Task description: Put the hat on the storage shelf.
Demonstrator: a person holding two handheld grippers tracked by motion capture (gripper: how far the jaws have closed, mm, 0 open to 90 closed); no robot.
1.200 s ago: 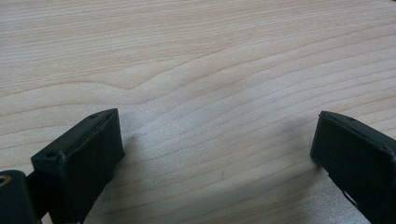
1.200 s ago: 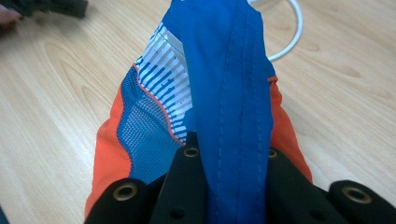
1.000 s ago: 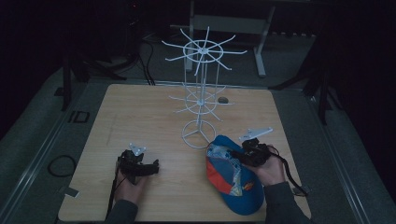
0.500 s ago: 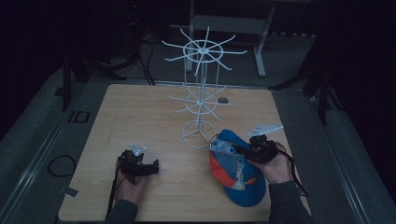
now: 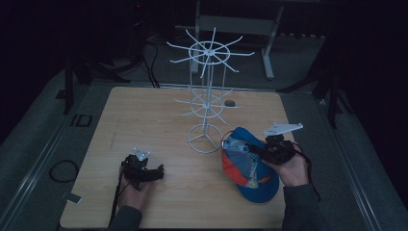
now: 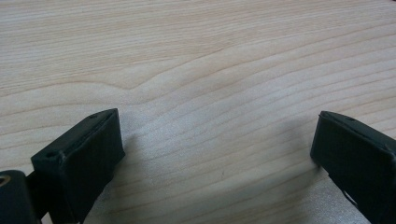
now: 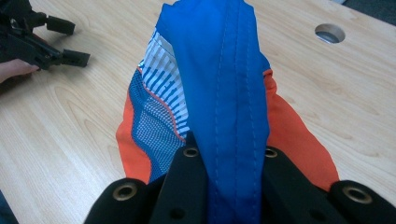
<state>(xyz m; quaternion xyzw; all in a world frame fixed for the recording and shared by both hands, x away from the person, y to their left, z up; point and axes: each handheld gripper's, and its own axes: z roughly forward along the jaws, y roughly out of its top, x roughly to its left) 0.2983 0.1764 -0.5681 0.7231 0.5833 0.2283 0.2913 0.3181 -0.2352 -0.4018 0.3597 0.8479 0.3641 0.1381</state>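
A blue and orange cap [image 5: 251,179] with a white striped mesh panel is held at the table's right front. My right gripper [image 5: 252,150] is shut on its blue fabric, and the cap [image 7: 219,79] hangs forward from the closed jaws of that gripper [image 7: 229,161], partly off the wood. A white wire display rack [image 5: 207,94] with spoke arms stands at mid-table, its ring base [image 5: 205,139] just left of the cap. My left gripper [image 5: 159,173] rests near the front left, and its view shows that gripper [image 6: 215,154] open, with bare wood between the jaws.
The wooden table [image 5: 144,120] has a round cable hole [image 5: 230,103] behind the rack, which appears as the hole [image 7: 329,32] in the right gripper view. The left gripper [image 7: 44,35] and a hand lie at that view's upper left. Dark floor and cables surround the table.
My right gripper has moved slightly away and to the right, drawing the cap with it and tipping it up. The left gripper has stayed put.
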